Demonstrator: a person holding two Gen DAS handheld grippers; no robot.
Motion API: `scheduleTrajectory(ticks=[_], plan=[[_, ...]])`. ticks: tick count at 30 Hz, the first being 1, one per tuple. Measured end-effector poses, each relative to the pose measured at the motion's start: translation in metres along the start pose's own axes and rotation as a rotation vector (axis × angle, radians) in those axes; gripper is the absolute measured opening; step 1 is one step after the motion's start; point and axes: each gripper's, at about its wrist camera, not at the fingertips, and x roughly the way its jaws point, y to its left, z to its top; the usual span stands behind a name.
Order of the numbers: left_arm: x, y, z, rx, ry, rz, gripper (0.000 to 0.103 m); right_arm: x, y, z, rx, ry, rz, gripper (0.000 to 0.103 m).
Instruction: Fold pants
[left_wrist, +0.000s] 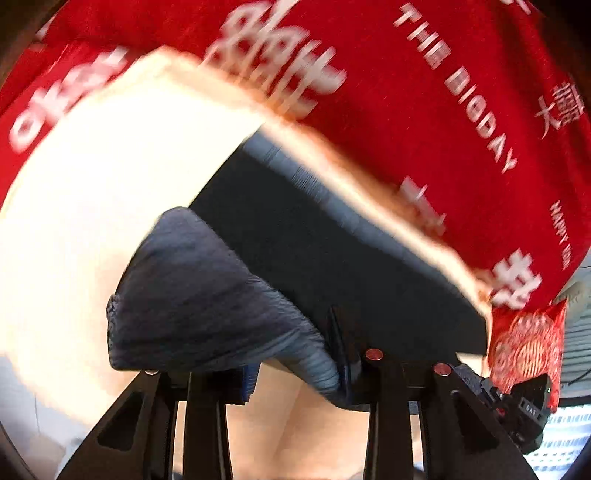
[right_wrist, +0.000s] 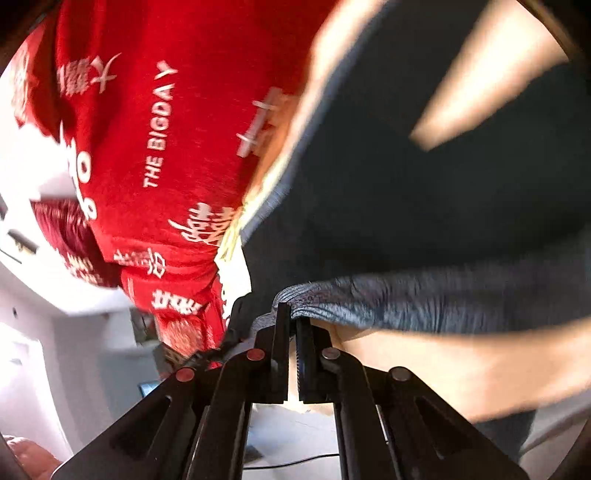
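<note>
The dark blue-grey pants (left_wrist: 314, 240) lie on a pale wooden table (left_wrist: 92, 184), blurred by motion. My left gripper (left_wrist: 295, 373) is shut on a thick bunched fold of the pants, lifted off the tabletop. In the right wrist view the pants (right_wrist: 406, 203) spread across the upper right, and their ribbed edge drapes over the fingertips. My right gripper (right_wrist: 293, 321) is shut on that thin edge, its fingers almost touching. Bare table (right_wrist: 461, 369) shows below the raised fabric.
A red cloth with white lettering (left_wrist: 406, 92) hangs beyond the table's far edge, the same red cloth (right_wrist: 166, 129) filling the left of the right wrist view. A red patterned packet (left_wrist: 524, 343) and a black device (left_wrist: 517, 410) sit at right. A hand (right_wrist: 29, 458) shows at bottom left.
</note>
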Motion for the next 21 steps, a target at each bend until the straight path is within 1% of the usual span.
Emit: scheduleTrajectory(ticks=[1,3,4,6,7,8,9,11,12,13,15,17,19,20,21], plan=[[0.005,-0.008,0.014,0.013,-0.020,0.003,0.035,0.003,0.011,0.011,-0.026,0.007,-0.008,0.003],[0.023,-0.022,0.041,0.047,-0.057,0.033,0.036,0.014,0.021,0.048,-0.067,0.034,-0.030,0.003],[0.040,-0.029,0.058,0.067,-0.072,0.074,0.038,0.026,0.026,0.070,-0.089,0.053,-0.049,0.003],[0.065,-0.031,0.079,0.067,-0.099,0.147,0.060,0.052,0.029,0.109,-0.132,0.092,-0.091,0.003],[0.077,-0.031,0.086,0.066,-0.114,0.177,0.065,0.062,0.022,0.119,-0.148,0.104,-0.115,0.003],[0.092,-0.028,0.095,0.063,-0.125,0.222,0.073,0.074,0.019,0.133,-0.157,0.116,-0.139,0.003],[0.106,-0.024,0.101,0.054,-0.124,0.257,0.078,0.089,0.014,0.148,-0.159,0.131,-0.159,0.003],[0.134,-0.012,0.112,0.026,-0.101,0.303,0.079,0.117,0.003,0.173,-0.163,0.157,-0.206,0.004],[0.143,-0.012,0.119,0.016,-0.086,0.329,0.079,0.132,-0.003,0.184,-0.181,0.176,-0.249,0.004],[0.150,-0.010,0.125,0.007,-0.078,0.365,0.079,0.141,-0.008,0.187,-0.191,0.190,-0.279,0.004],[0.141,-0.013,0.130,-0.012,-0.110,0.380,0.079,0.157,-0.014,0.196,-0.182,0.209,-0.326,0.005],[0.114,-0.015,0.134,-0.012,-0.163,0.381,0.079,0.156,-0.013,0.198,-0.145,0.206,-0.338,0.007],[0.091,-0.018,0.134,0.019,-0.195,0.405,0.079,0.145,-0.003,0.193,-0.158,0.206,-0.339,0.026],[0.080,-0.019,0.131,0.050,-0.205,0.425,0.079,0.137,0.006,0.189,-0.186,0.193,-0.340,0.044],[0.074,-0.018,0.129,0.076,-0.201,0.440,0.079,0.126,0.020,0.182,-0.231,0.172,-0.328,0.051]])
